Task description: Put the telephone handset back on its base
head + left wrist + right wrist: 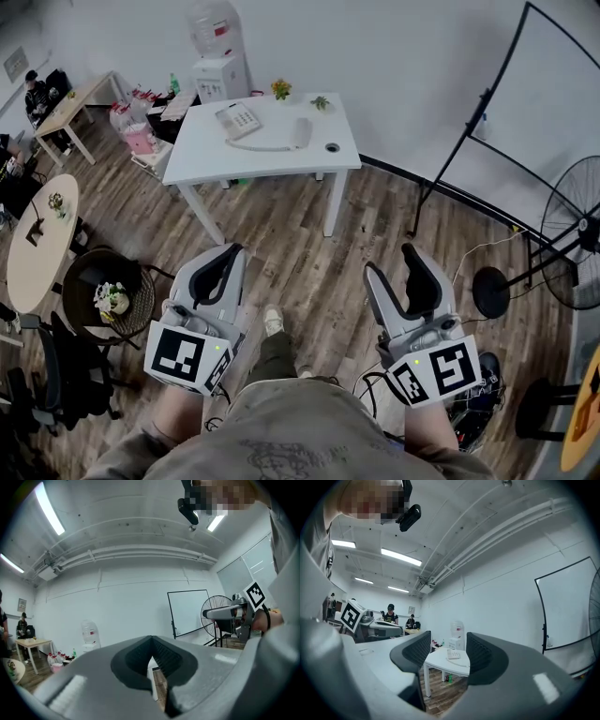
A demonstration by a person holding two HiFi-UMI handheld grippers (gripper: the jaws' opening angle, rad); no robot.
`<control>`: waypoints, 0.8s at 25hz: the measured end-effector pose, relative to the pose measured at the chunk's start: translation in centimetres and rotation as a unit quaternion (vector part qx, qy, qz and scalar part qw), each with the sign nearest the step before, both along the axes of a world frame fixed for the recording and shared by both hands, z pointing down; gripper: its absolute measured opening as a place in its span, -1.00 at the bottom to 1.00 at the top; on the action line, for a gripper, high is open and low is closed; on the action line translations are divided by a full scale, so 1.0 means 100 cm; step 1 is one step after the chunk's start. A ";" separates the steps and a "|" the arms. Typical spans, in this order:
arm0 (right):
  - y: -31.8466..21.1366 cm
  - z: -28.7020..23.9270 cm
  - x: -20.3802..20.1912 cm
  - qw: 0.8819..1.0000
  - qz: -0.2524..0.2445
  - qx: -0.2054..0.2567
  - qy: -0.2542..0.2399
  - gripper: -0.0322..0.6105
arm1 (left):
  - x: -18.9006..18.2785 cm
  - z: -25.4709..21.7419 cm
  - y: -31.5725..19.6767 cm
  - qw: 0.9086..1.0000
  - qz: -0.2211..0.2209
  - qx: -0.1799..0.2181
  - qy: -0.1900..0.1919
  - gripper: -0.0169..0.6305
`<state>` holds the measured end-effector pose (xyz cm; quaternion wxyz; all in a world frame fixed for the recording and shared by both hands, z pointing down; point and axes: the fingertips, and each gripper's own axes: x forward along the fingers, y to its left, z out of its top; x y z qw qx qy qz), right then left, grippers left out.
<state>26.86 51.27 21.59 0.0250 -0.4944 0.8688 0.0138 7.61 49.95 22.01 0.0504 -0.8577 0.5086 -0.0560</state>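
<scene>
Handset (300,132) far off; right tool (388,260) spread, empty.

The base (238,120) is seen as a pale, squarish desk telephone with a keypad on its face. It is laid flat on a white table (206,155), toward the far side and left of centre in the head view, and turned slightly askew to the table's edges. The handset (300,132) is off the base: a pale, elongated piece laid flat on the tabletop to the right of the base and apart from it. The two are joined by a thin cord (265,147), draped in a shallow curve on the near side. In the right gripper view the base (453,654) is made out small on the same table; the handset cannot be told there.
</scene>
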 end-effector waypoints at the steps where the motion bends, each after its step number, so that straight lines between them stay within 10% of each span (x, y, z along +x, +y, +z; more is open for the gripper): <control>1: -0.004 0.002 -0.001 1.000 -0.001 -0.002 0.001 -0.10 | -0.001 0.001 -0.004 1.000 0.000 0.000 0.001 -0.95; 20: -0.207 0.041 -0.053 0.997 0.020 -0.074 0.024 -0.09 | -0.055 0.022 -0.202 1.000 0.004 -0.017 -0.011 -0.95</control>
